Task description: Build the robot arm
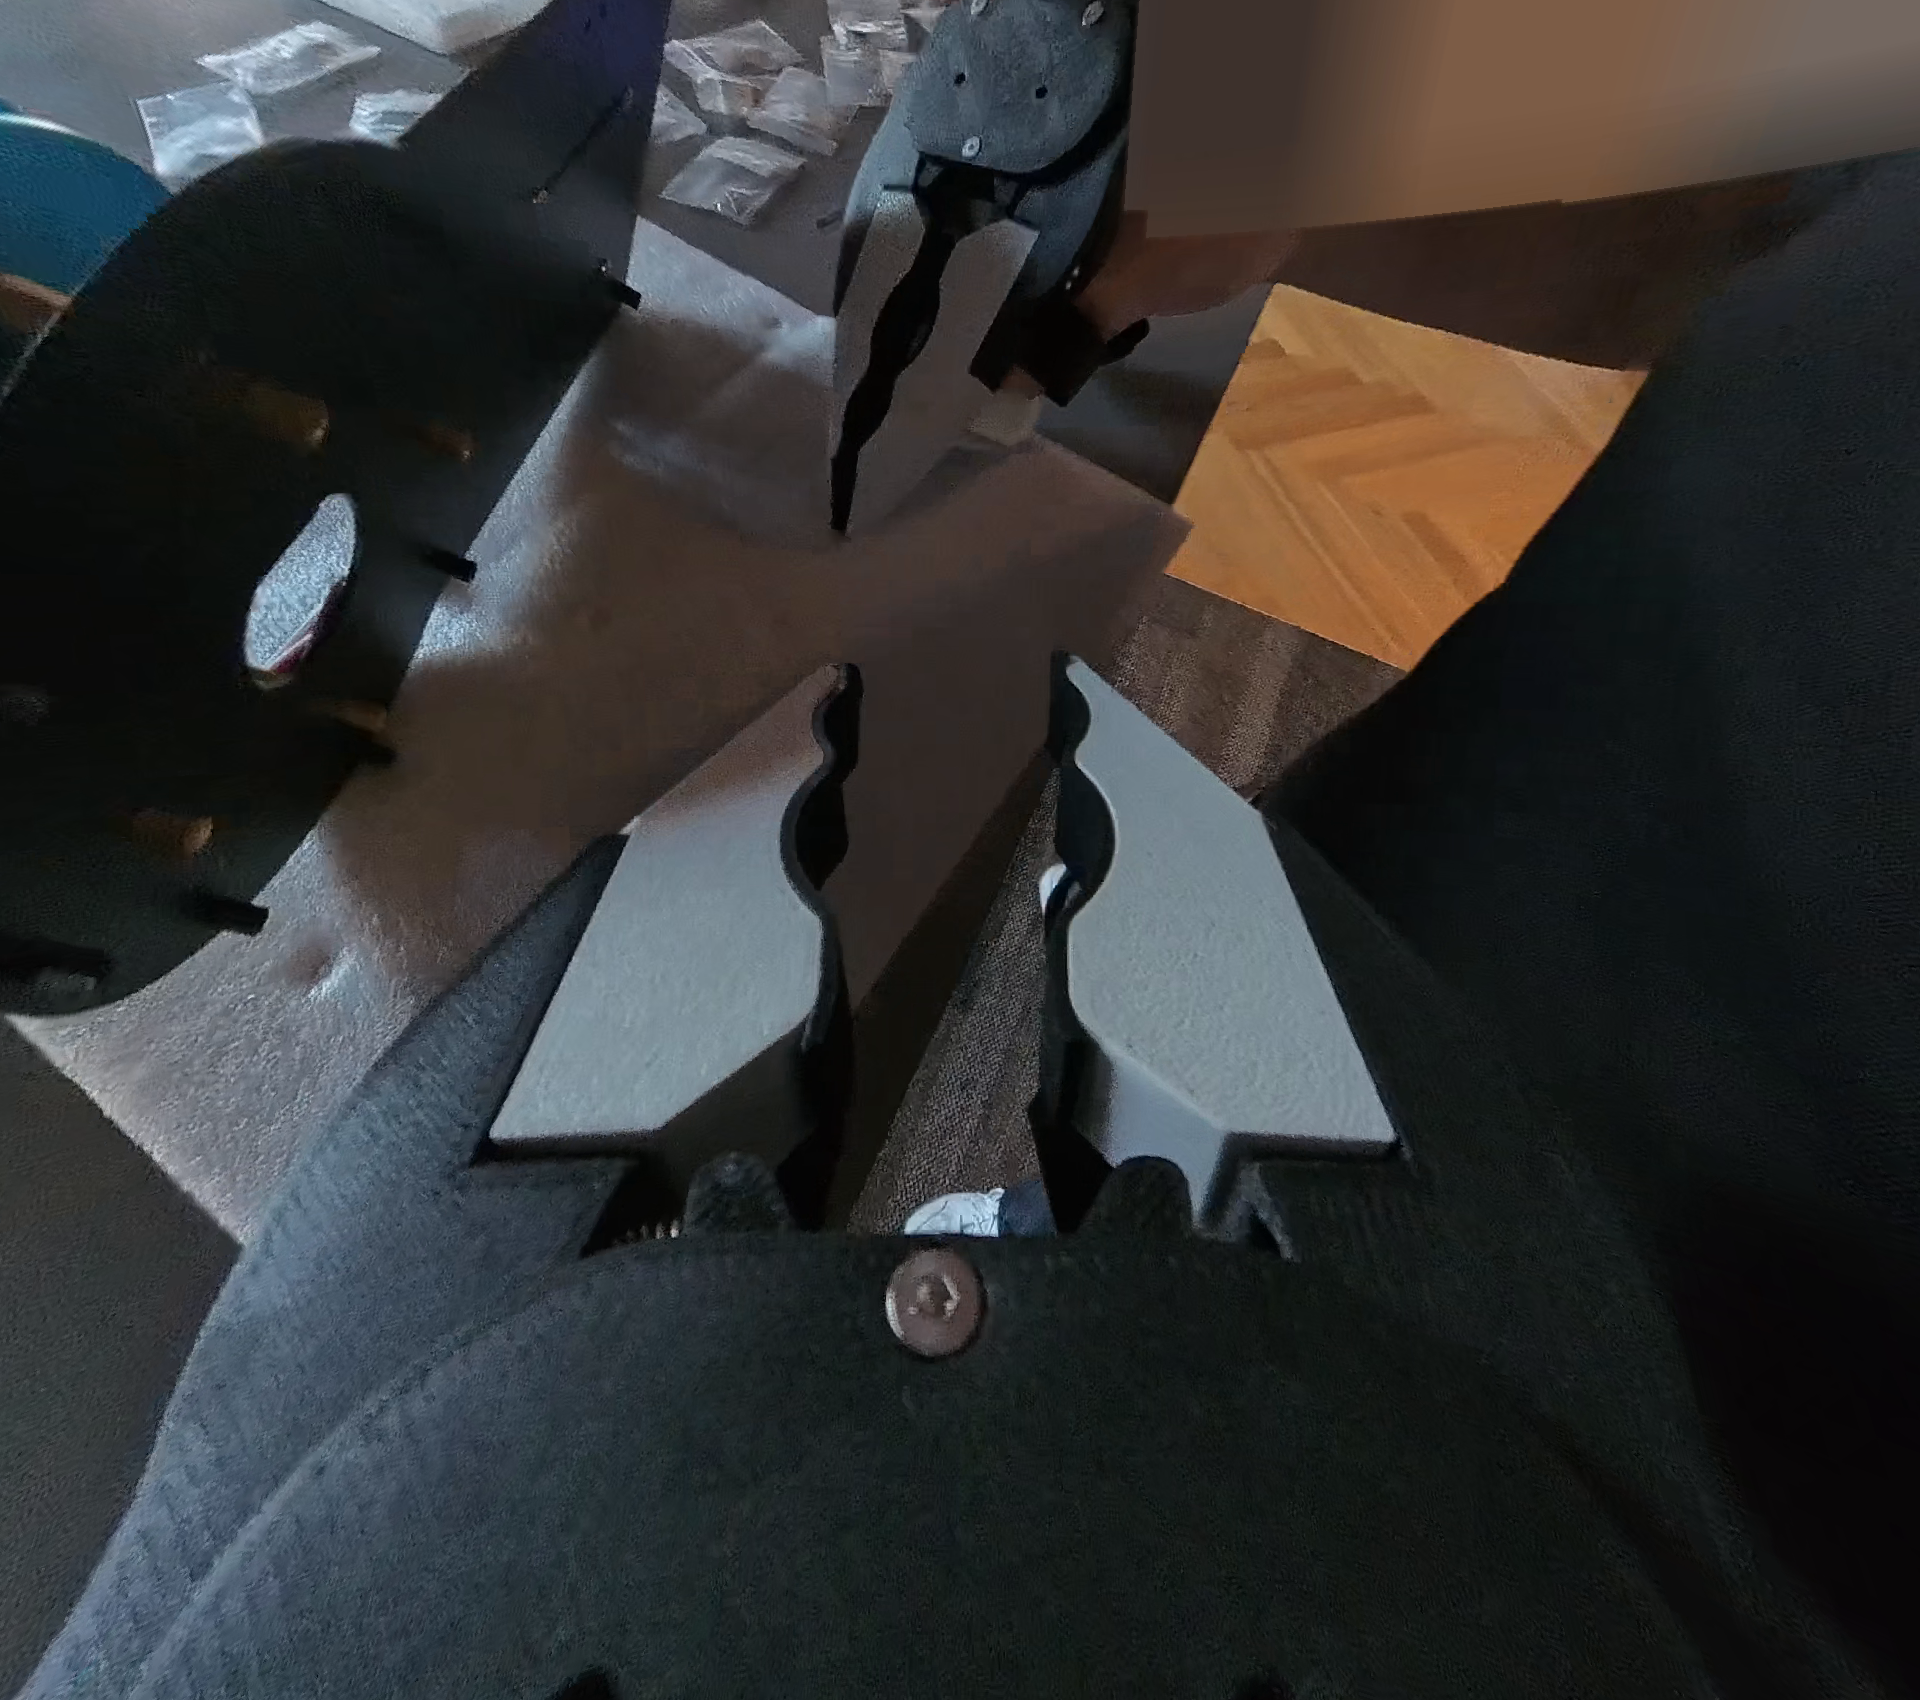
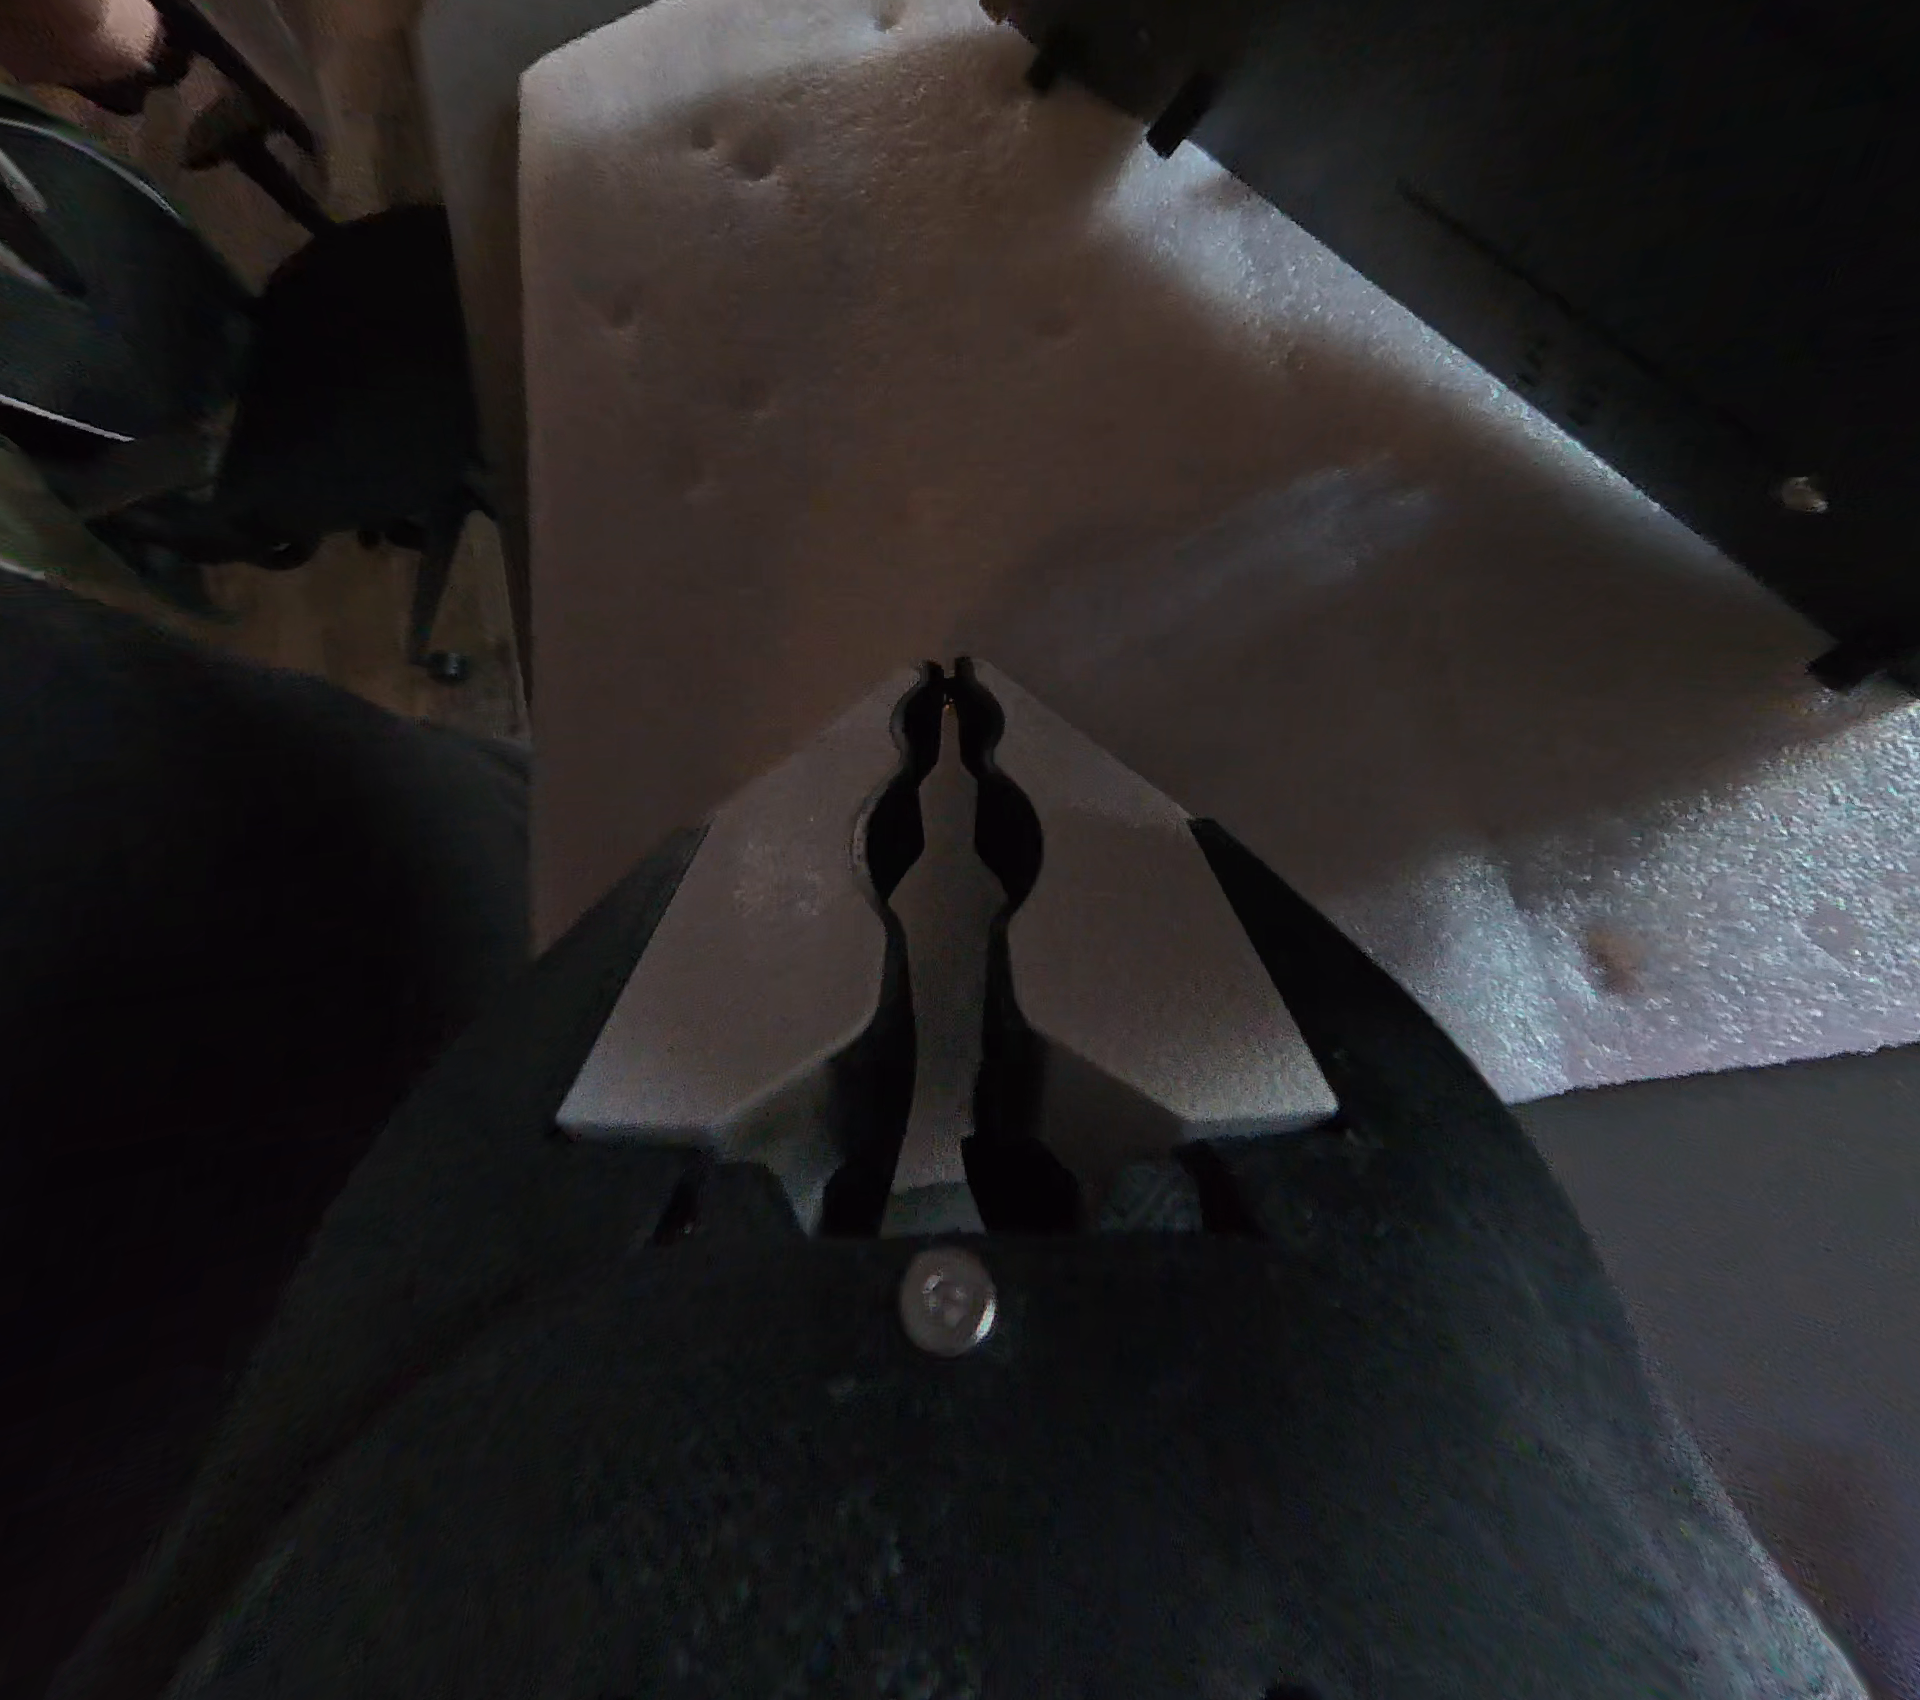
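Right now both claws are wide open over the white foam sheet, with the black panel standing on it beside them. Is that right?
Not quite. Only the left claw is open; its jaws stand well apart in the left wrist view. The right claw is shut, tips nearly meeting, as the right wrist view shows; whether it pinches something is too small to tell. The white foam sheet and the black panel standing on it are as you say.

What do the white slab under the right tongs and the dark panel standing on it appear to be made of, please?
White slab: likely packing foam; matte, grainy, with dents pressed in. Dark panel: probably black-painted sheet metal or rigid board; thin, flat, smooth, with screw heads and small pegs.
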{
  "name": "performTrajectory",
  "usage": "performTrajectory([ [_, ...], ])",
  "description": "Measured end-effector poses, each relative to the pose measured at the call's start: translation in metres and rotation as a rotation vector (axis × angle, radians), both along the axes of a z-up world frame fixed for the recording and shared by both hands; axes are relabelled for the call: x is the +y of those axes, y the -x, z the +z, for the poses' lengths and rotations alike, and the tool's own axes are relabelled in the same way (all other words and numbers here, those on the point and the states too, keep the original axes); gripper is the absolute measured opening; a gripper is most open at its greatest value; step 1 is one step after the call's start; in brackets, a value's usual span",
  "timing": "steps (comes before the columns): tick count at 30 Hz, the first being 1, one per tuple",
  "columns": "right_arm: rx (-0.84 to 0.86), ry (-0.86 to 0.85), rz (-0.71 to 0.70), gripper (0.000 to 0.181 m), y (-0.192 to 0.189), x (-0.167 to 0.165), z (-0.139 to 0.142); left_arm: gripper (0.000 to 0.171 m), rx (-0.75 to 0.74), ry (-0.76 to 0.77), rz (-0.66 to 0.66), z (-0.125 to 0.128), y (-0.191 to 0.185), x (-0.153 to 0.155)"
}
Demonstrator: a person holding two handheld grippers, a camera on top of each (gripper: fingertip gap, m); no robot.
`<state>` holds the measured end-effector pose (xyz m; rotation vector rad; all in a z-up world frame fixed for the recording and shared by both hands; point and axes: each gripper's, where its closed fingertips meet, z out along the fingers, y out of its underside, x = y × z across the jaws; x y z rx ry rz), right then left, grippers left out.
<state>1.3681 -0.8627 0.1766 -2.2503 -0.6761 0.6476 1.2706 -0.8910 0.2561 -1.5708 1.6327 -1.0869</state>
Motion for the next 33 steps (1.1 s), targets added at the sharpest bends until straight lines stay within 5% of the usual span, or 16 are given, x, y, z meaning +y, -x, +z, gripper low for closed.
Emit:
performTrajectory([
  [4, 0.032, -0.081, -0.043, 0.022, -0.005, -0.001, 0.013, 0.035, -0.034, 0.02, -0.028, 0.0, 0.006, 0.003],
  [8, 0.052, -0.181, -0.148, 0.024, -0.045, -0.017, 0.039, 0.035, -0.079, 0.041, -0.022, 0.013, 0.005, 0.007],
  [17, -0.044, -0.473, -0.196, 0.029, -0.09, -0.035, 0.047, 0.039, -0.238, 0.015, 0.19, 0.065, 0.047, 0.065],
  [23, -0.119, -0.385, -0.194, 0.029, -0.1, -0.025, 0.04, 0.041, -0.449, 0.062, 0.202, 0.094, 0.095, 0.119],
  [33, -0.217, -0.309, -0.216, 0.031, -0.11, -0.01, 0.043, 0.044, -0.471, 0.018, 0.195, 0.083, 0.102, 0.162],
])
